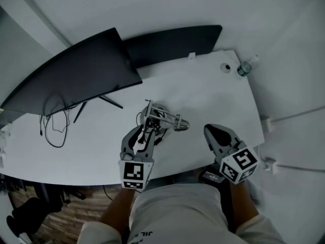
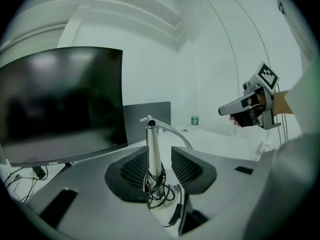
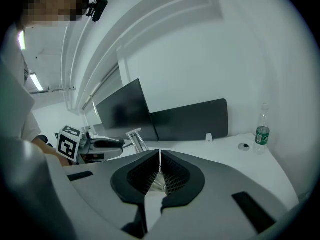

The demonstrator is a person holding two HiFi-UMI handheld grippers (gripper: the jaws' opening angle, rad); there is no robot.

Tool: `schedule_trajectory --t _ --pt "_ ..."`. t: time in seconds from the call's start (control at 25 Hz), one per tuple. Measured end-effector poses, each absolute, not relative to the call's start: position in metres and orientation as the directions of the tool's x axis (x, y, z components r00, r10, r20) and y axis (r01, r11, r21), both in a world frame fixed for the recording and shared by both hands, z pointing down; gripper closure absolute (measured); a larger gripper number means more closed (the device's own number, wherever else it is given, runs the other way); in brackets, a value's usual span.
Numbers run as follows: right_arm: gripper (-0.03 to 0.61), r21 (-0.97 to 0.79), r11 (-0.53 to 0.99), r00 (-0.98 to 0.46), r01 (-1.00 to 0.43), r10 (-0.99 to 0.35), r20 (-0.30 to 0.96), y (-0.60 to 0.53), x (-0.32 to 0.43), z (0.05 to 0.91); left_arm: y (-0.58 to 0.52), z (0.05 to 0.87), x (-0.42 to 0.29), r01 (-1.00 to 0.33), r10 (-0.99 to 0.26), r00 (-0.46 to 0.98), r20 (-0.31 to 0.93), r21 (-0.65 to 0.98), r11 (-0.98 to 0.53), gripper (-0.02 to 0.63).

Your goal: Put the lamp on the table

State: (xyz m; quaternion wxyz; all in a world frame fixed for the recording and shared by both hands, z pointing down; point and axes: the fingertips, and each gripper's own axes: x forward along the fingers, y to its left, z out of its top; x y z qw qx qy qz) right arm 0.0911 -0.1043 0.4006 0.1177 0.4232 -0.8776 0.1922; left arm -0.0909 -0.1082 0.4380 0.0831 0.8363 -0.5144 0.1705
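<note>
A silver desk lamp (image 1: pixel 163 120) stands on the white table (image 1: pixel 203 90) near its front edge, its head (image 1: pixel 182 125) pointing right. Its upright stem (image 2: pixel 153 154) has a black cord wound round the bottom above a pale round base (image 2: pixel 162 204). My left gripper (image 1: pixel 147 132) is open with its jaws on either side of the stem (image 2: pixel 159 159); the stem lies against the left pad and a gap shows on the right. My right gripper (image 1: pixel 210 130) hovers to the lamp's right, shut and holding nothing (image 3: pixel 160 166). From the right gripper view the lamp (image 3: pixel 136 139) stands to the left.
A large dark monitor (image 1: pixel 76 75) stands at the back left, with loose cables (image 1: pixel 56 121) under it. A dark panel (image 1: pixel 172 44) runs along the rear edge. A water bottle (image 1: pixel 245 67) and a cable grommet (image 1: pixel 225 67) sit at the far right corner.
</note>
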Motion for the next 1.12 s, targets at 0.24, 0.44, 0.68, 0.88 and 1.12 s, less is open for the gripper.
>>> schedule_trajectory --t 0.24,0.44,0.68,0.88,1.12 --pt "0.546 -0.219 0.596 -0.632 -0.773 -0.69 0.353 -0.104 0.082 0.387 -0.099 0.415 -0.087 -0.889 -0.843 0.42 0.336 -0.036 -0.457 0.551" --pt "0.546 -0.213 0.602 -0.636 -0.769 -0.691 0.343 -0.104 0.079 0.381 -0.096 0.402 -0.089 -0.881 -0.841 0.438 0.316 -0.033 -0.472 0.611" --pt "0.546 -0.191 0.622 -0.644 -0.76 -0.677 0.356 -0.101 0.072 0.377 -0.093 0.4 -0.086 -0.875 -0.817 0.451 0.359 -0.001 -0.484 0.611" --pt "0.546 -0.185 0.616 -0.636 -0.766 -0.681 0.363 -0.103 0.071 0.374 -0.09 0.401 -0.083 -0.87 -0.801 0.463 0.379 0.024 -0.492 0.611" --pt "0.546 -0.193 0.607 -0.632 -0.771 -0.691 0.351 -0.105 0.074 0.368 -0.088 0.403 -0.081 -0.869 -0.791 0.467 0.394 0.04 -0.493 0.611"
